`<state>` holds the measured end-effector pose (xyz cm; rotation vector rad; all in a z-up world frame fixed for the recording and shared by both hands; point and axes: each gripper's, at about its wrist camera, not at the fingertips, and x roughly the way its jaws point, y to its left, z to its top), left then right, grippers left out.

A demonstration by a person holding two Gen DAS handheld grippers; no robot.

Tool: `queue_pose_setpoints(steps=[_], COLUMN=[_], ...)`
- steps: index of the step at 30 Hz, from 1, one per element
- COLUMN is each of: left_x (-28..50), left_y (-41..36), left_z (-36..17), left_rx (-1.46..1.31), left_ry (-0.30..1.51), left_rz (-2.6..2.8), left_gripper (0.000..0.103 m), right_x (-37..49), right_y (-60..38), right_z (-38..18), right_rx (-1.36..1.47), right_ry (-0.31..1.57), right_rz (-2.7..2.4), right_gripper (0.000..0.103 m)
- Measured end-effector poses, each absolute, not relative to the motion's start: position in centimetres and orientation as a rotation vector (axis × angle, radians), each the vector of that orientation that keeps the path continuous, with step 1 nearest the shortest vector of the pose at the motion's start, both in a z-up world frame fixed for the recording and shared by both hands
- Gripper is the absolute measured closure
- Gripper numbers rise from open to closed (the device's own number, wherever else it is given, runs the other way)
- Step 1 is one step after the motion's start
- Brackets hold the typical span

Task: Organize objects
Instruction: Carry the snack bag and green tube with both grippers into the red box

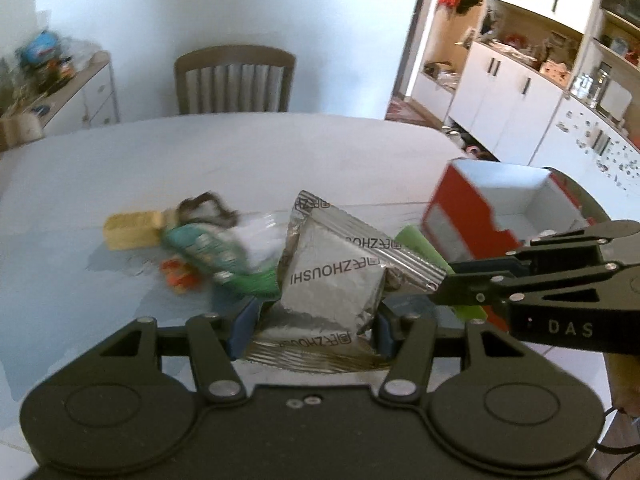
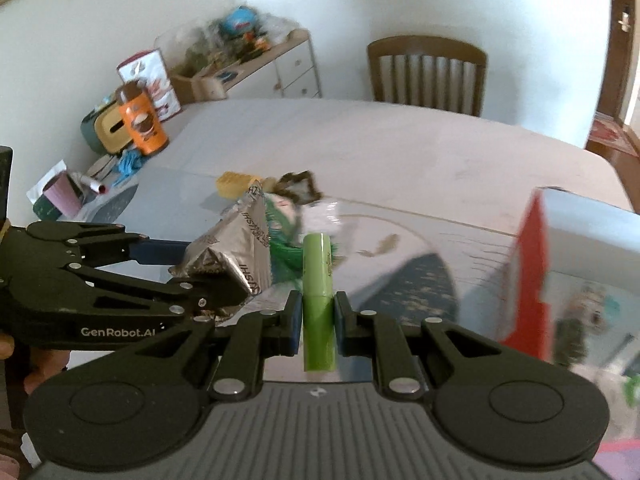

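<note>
Starting at the left edge of the table [image 1: 280, 152], I see a yellow block [image 1: 130, 230] lying flat, with a blurred green packet [image 1: 208, 252] and some orange bits [image 1: 180, 276] just beside it toward the middle. My left gripper [image 1: 316, 330] has its jaws pinching a crinkled silver pouch [image 1: 332, 280], held above the tabletop. Just right of that, my right gripper [image 2: 317, 322] has its jaws clamped on a light green tube [image 2: 318, 280] that stands upright between them. Near the right edge sits an open red-and-white box [image 1: 500, 208], white inside, tilted toward me.
</note>
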<state>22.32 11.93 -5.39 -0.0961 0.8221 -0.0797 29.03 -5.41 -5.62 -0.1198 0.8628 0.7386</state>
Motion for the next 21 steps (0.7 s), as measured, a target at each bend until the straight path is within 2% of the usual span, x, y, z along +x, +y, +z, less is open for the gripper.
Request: queue_pose_setpoints(steps=[13, 21], left_x=[24.5, 26.8], left_y=[0.5, -5.2], left_z=[-2.9, -2.6], left_rx=[-0.045, -0.017], left_ry=[0.773, 0.778], left_rz=[-0.160, -0.215], left_gripper=[0.047, 0.047], right_x=[30.4, 32.2], right_y=[-18.2, -25.1], right_z=[-2.6, -2.7], right_rx=[-0.032, 0.001], right_ry=[0.798, 0.779], right_rz=[0.601, 0.504], right_gripper=[0.087, 0.087])
